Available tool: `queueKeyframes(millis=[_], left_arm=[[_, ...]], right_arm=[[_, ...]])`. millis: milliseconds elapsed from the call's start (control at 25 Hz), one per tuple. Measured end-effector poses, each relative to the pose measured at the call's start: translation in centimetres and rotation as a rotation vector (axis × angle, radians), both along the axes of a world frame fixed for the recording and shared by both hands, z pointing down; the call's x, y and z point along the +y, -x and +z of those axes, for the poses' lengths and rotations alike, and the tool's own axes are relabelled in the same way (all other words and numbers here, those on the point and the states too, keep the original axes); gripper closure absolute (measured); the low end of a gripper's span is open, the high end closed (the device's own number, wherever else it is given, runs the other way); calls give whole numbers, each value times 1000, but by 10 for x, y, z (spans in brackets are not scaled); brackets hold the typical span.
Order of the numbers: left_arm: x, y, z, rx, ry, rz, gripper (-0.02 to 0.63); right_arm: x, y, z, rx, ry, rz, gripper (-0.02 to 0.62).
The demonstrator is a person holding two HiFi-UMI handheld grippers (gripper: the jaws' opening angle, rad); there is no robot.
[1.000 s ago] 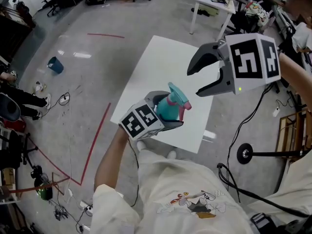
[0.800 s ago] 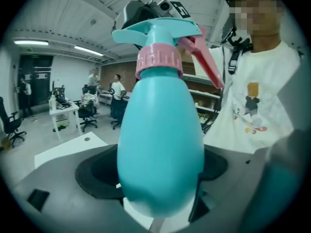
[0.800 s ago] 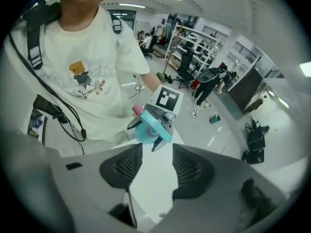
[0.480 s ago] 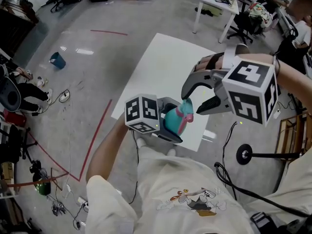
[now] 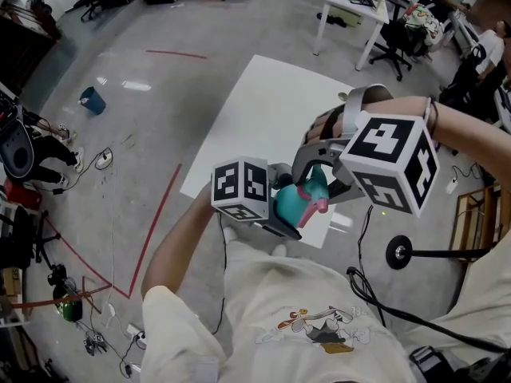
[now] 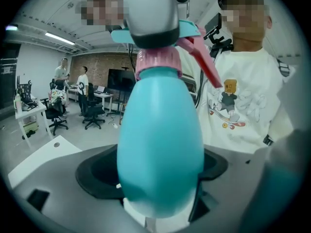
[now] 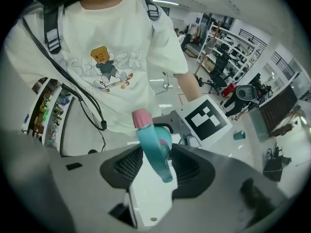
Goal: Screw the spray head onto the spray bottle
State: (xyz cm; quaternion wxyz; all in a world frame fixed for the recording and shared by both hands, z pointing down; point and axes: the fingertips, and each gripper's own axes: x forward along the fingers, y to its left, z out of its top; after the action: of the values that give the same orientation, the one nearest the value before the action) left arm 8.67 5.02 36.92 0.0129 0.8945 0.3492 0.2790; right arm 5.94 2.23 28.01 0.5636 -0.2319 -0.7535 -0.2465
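A teal spray bottle [image 5: 289, 206] with a pink collar [image 6: 158, 64] and a teal spray head [image 5: 316, 190] on top is held in the air over the near edge of the white table [image 5: 263, 110]. My left gripper [image 5: 283, 214] is shut on the bottle's belly [image 6: 160, 144]. My right gripper [image 5: 319, 172] points steeply down from above, open, its jaws straddling the spray head [image 7: 154, 152] with a gap on each side. The pink trigger [image 6: 201, 57] sticks out toward the person. The left gripper's marker cube [image 7: 206, 118] shows in the right gripper view.
A grey floor with red tape lines surrounds the table. A blue bucket [image 5: 90, 104] stands at the left, a white desk [image 5: 351, 6] and office chairs at the back right. A round stand base [image 5: 402, 251] and cables lie at the right.
My right gripper has come down and rolled, from up at the right to straddling the spray head. The left gripper has turned and shifted the bottle slightly to the right.
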Motion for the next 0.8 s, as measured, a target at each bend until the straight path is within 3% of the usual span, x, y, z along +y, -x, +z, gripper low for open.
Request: queueKeyframes(millis=[240,320,480,600,800], left_arm=[[1,-1,2,-9,-10,12,161],[1,-2,2,-10,-12,16,161],[3,-5,7,-12,-17,6,161],[-4,-10,14,-22,-35,-66,161],[-30,-21,21,-51,-98,-261,161]], right_arm=[[2,-1,4,20,25,-6,424],[2,-1,4,16,27,-7,457],[2,-2,8,37,69,42,466],[-2,-5,15,65,95,124,468],[-20,-13,20,76,103,243,468]])
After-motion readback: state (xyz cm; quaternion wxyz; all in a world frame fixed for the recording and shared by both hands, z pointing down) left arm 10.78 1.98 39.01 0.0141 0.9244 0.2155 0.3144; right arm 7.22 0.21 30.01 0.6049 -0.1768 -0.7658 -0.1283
